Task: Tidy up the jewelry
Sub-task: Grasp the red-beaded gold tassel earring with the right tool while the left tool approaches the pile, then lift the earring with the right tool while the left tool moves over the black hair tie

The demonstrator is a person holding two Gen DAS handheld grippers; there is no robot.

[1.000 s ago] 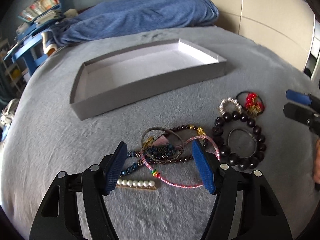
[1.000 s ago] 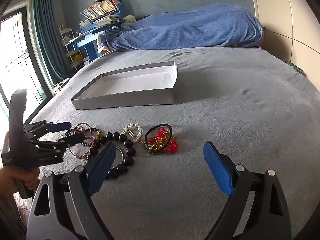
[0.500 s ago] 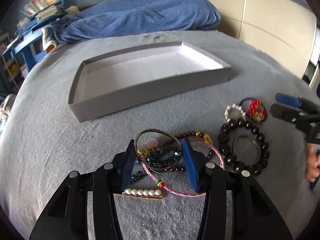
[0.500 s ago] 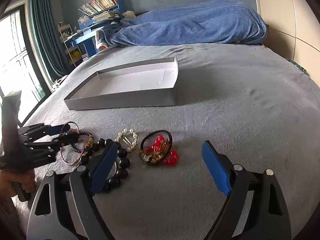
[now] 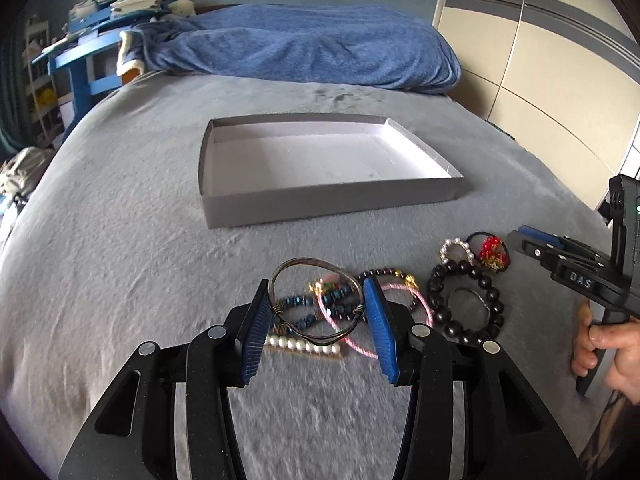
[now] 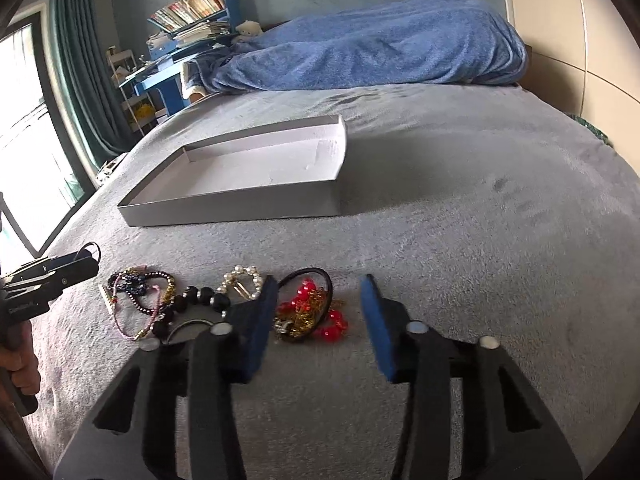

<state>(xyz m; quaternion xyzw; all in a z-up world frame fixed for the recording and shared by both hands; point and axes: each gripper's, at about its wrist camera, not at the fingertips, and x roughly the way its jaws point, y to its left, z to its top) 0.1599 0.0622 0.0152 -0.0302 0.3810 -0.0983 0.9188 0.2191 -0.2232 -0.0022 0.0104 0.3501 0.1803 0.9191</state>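
Observation:
My left gripper (image 5: 318, 312) is shut on a dark metal bangle (image 5: 308, 264), lifted above a pile of jewelry on the grey bed: blue bead strand (image 5: 300, 302), pink cord bracelet (image 5: 404, 292), pearl bar clip (image 5: 304, 346), black bead bracelet (image 5: 464, 300), pearl ring clip (image 5: 456, 250) and red-bead hair tie (image 5: 490, 250). An empty grey box (image 5: 320, 204) lies beyond. My right gripper (image 6: 318, 312) is open, its jaws on either side of the red-bead hair tie (image 6: 310, 308). The box (image 6: 240, 208) is ahead left in the right wrist view.
A blue blanket (image 5: 304, 52) lies at the head of the bed. A blue desk with books (image 6: 180, 40) and a curtain (image 6: 80, 80) stand to the left. A beige wardrobe (image 5: 540, 60) is on the right.
My left gripper closed on the metal bangle and lifted it off the pile. My right gripper moved down and forward over the red-bead hair tie, jaws narrowing.

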